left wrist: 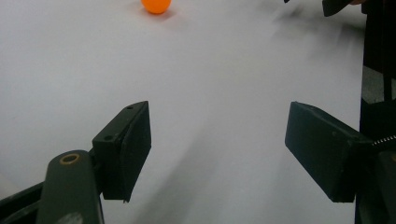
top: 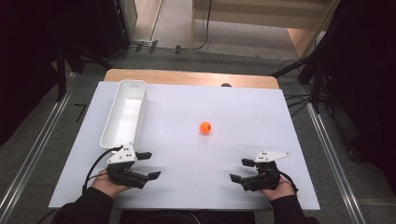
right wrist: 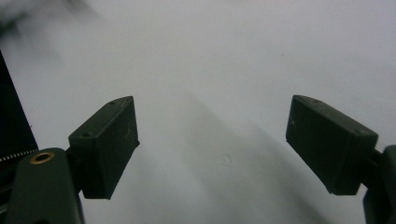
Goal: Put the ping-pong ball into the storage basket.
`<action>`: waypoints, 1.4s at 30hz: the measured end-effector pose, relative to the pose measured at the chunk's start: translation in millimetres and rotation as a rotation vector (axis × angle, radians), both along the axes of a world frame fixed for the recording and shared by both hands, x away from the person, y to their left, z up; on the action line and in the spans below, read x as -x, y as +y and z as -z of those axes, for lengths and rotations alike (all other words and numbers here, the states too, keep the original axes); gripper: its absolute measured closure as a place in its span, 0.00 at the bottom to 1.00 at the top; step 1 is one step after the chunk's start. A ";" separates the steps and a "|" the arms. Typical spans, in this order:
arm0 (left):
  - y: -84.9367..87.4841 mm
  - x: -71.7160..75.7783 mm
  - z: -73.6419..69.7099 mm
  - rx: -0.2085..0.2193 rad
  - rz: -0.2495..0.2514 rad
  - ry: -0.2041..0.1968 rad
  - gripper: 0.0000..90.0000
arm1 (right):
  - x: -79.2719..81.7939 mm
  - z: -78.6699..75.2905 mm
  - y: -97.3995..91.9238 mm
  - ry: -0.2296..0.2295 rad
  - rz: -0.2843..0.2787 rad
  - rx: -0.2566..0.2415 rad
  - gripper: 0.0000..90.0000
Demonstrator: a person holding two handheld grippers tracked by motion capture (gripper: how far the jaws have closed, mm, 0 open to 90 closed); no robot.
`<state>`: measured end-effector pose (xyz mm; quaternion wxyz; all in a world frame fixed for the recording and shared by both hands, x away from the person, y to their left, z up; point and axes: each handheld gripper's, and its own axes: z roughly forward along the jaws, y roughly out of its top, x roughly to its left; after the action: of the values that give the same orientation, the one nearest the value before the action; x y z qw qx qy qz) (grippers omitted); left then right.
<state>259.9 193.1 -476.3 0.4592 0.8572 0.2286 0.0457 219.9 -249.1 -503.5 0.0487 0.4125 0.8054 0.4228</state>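
I note the orange ball (top: 205, 127) lying free on the white board, right of the white bin (top: 123, 113), well apart. Left gripper (top: 148, 165) and right gripper (top: 242, 170): both wide, empty. Likely light, smooth, rolls readily; I would pinch across its middle.

— What colours are showing ahead of each black tool (top: 148, 164)?
— An orange ball (top: 205, 127) is sitting on the plain white tabletop (top: 196, 177); a white bin (top: 123, 112) is lying beyond the left one.
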 end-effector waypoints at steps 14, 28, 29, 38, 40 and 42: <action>-2.5 -1.2 0.4 0.005 0.008 0.009 0.26 | -1.3 1.4 -1.0 0.006 0.008 0.001 0.17; 0.4 -0.9 1.2 -0.007 0.009 0.008 0.26 | -3.9 0.5 1.5 -0.002 -0.002 0.002 0.17; 0.3 -0.9 1.3 -0.006 0.006 0.009 0.26 | -3.9 0.5 1.6 -0.002 -0.005 0.001 0.17; 1.3 -0.3 1.8 -0.011 0.010 0.018 0.26 | -2.0 -1.0 0.1 -0.005 0.002 -0.012 0.17; 1.7 -0.4 2.5 -0.011 0.013 0.022 0.26 | -1.5 -1.2 -0.2 -0.005 0.002 -0.011 0.17; 3.0 -0.2 2.7 -0.009 0.009 0.029 0.26 | -0.5 -1.3 0.0 -0.008 0.003 -0.013 0.17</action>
<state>260.1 196.0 -478.9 0.4519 0.8610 0.2312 0.0321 220.4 -249.1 -502.2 0.0499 0.4125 0.8017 0.4297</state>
